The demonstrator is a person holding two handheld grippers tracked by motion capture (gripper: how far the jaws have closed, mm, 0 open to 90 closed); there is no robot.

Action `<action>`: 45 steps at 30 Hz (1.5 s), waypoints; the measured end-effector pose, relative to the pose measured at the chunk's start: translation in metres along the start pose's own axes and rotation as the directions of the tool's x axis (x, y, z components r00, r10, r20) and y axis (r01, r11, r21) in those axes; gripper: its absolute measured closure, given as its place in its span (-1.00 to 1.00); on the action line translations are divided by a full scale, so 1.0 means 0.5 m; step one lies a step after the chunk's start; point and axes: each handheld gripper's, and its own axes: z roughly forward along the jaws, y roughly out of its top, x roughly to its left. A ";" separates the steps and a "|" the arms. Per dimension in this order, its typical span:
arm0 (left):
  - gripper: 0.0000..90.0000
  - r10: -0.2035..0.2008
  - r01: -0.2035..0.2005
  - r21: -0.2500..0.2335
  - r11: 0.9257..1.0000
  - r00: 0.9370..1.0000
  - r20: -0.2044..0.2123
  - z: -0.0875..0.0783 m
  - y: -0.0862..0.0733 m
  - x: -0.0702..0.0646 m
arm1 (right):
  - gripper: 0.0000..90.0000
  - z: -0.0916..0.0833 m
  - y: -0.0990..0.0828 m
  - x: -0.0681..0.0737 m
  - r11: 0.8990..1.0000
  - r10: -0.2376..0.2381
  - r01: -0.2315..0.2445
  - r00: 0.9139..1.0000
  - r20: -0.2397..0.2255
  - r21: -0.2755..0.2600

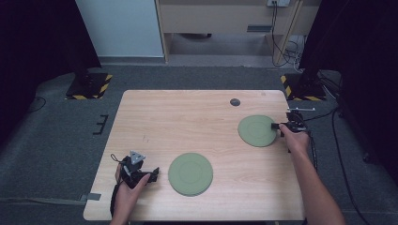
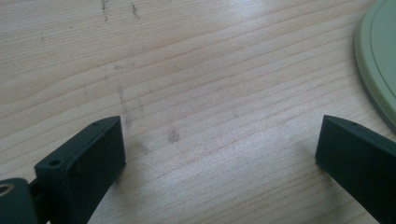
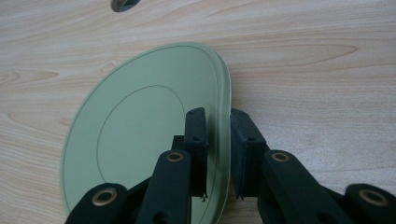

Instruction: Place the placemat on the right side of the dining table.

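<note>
Two flat green plates lie on the wooden table (image 1: 197, 117). The far plate (image 1: 256, 131) (image 3: 140, 130) is at the right. My right gripper (image 1: 276, 125) (image 3: 217, 114) reaches in from its right side, and its jaws straddle the plate's rim with a thin gap beside one pad. The near plate (image 1: 190, 173) (image 2: 378, 60) sits at the front middle. Left of it, my left gripper (image 1: 152, 172) (image 2: 222, 126) rests low over bare wood, its jaws wide apart with nothing between them.
A small dark round grommet (image 1: 235, 101) (image 3: 123, 3) is set in the tabletop behind the far plate. Cables trail off the table's right side. Dark stands with striped bases (image 1: 89, 86) are on the floor beyond both back corners.
</note>
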 end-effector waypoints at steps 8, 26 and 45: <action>-0.98 0.002 -0.002 0.000 1.000 1.000 0.003 0.000 0.000 0.000 | 0.63 0.007 -0.005 -0.001 1.000 -0.022 0.021 0.999 0.043 0.013; -0.98 0.002 -0.002 0.000 1.000 1.000 0.003 0.000 0.000 0.000 | 0.49 0.007 -0.008 -0.007 0.999 -0.049 0.048 0.995 0.090 0.009; -0.98 0.003 -0.003 0.000 1.000 1.000 0.004 0.000 -0.001 0.000 | -0.47 0.017 0.004 0.020 0.997 -0.017 0.022 0.998 0.060 -0.074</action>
